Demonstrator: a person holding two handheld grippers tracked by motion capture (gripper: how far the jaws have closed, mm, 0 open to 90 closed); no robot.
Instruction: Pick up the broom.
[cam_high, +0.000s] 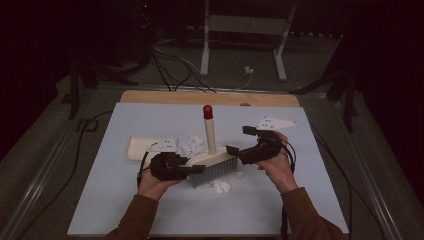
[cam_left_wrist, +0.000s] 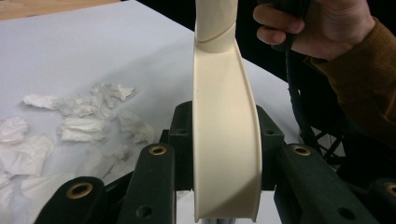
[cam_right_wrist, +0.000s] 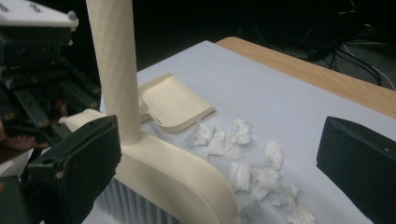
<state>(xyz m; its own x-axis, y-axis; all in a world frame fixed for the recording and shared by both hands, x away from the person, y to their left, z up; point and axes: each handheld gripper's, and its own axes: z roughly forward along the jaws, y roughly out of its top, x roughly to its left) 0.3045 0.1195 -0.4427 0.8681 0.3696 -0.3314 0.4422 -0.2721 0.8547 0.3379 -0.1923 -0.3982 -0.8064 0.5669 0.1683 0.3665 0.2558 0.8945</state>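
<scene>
A cream hand brush (cam_high: 212, 161) with grey bristles and an upright, red-tipped handle (cam_high: 208, 125) stands mid-table. My left gripper (cam_high: 196, 170) is shut on the left end of the brush's back; in the left gripper view both jaws clamp the cream back (cam_left_wrist: 226, 140). My right gripper (cam_high: 240, 141) stands open at the brush's right end. In the right gripper view its left fingertip (cam_right_wrist: 79, 168) is beside the handle base and the brush head (cam_right_wrist: 177, 182) lies between the wide jaws. A cream dustpan (cam_high: 137, 148) lies to the left.
Crumpled white paper scraps lie behind the brush (cam_high: 192, 145) and in front of it (cam_high: 220, 186), also seen as paper scraps (cam_right_wrist: 243, 158) near the dustpan (cam_right_wrist: 175, 105). The pale blue mat (cam_high: 300, 200) covers a wooden table (cam_high: 150, 96). Cables trail on the floor beyond.
</scene>
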